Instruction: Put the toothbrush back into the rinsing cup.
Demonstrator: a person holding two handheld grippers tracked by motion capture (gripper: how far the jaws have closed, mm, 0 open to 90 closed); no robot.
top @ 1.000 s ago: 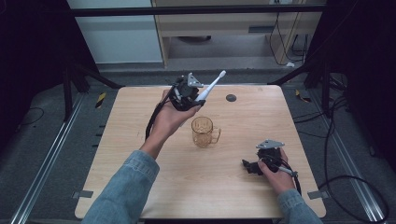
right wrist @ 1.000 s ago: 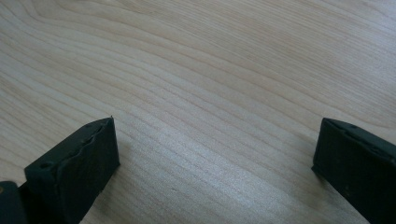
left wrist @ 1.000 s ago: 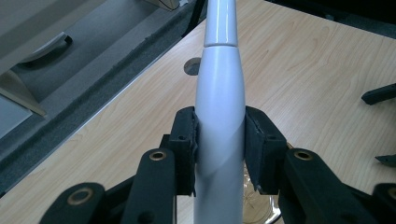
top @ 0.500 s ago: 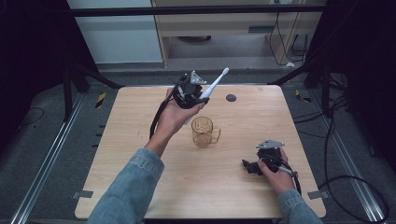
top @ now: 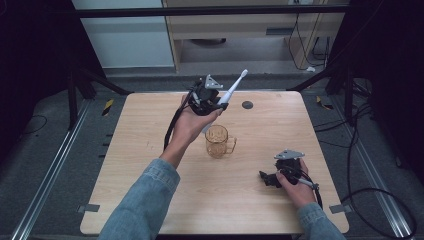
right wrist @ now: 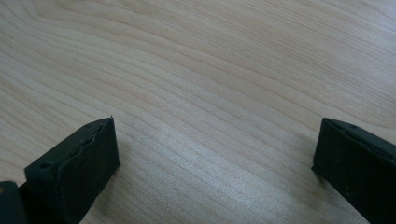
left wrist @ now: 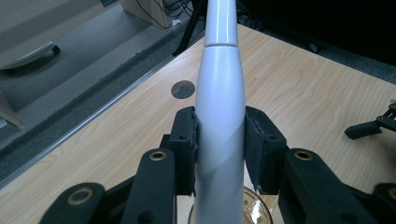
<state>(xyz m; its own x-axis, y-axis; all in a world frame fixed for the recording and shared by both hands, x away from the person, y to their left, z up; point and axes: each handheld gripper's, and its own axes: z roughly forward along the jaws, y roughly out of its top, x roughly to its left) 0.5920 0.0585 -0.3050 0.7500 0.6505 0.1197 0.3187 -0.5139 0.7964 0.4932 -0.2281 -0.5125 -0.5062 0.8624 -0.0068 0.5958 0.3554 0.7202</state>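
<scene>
The left claw [top: 212, 97] is clamped on a white electric toothbrush [top: 231, 90], held tilted above the amber glass mug [top: 218, 141] standing mid-tabletop [top: 125, 150]. The right claw [top: 270, 179] rests on the tabletop, jaws spread wide and empty.

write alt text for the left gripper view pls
Two black jaws of the left gripper clamp the white handle of an electric toothbrush, which points up out of frame. Below it is the rim of a clear amber cup, and behind lies a light wooden table with a dark round spot.
</scene>
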